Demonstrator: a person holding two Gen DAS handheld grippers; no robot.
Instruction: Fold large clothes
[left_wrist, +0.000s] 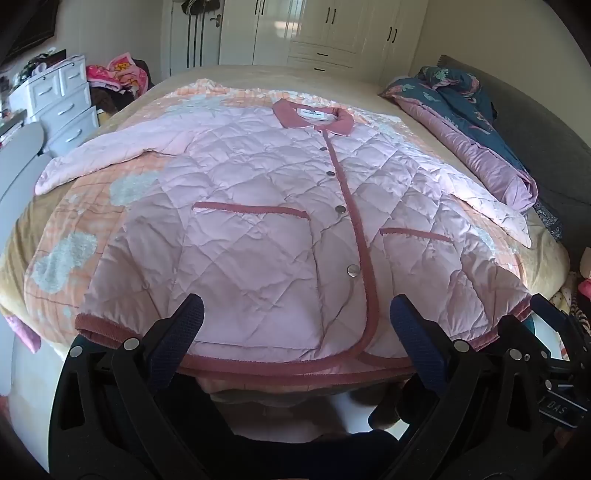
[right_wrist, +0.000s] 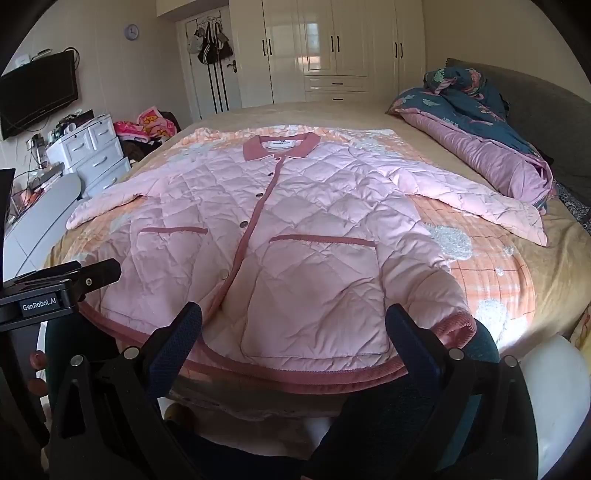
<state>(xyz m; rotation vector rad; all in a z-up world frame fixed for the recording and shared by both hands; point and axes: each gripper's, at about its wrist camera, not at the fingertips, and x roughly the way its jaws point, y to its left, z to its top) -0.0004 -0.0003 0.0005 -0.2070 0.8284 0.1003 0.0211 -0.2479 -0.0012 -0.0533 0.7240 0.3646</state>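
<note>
Here, my left gripper (left_wrist: 295, 314) and right gripper (right_wrist: 293, 317) hung wide open and empty at lower frame over the hem of the pink quilted jacket (left_wrist: 280, 206) spread mid-frame on the bed (right_wrist: 258, 110), where I judged slippery fabric could escape a shallow pinch.

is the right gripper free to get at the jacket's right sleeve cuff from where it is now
Probably yes. The right gripper is open over the hem of the pink jacket, and the sleeve cuff lies flat on the bed to its right, with nothing on top; the rolled duvet sits just beyond.
</note>
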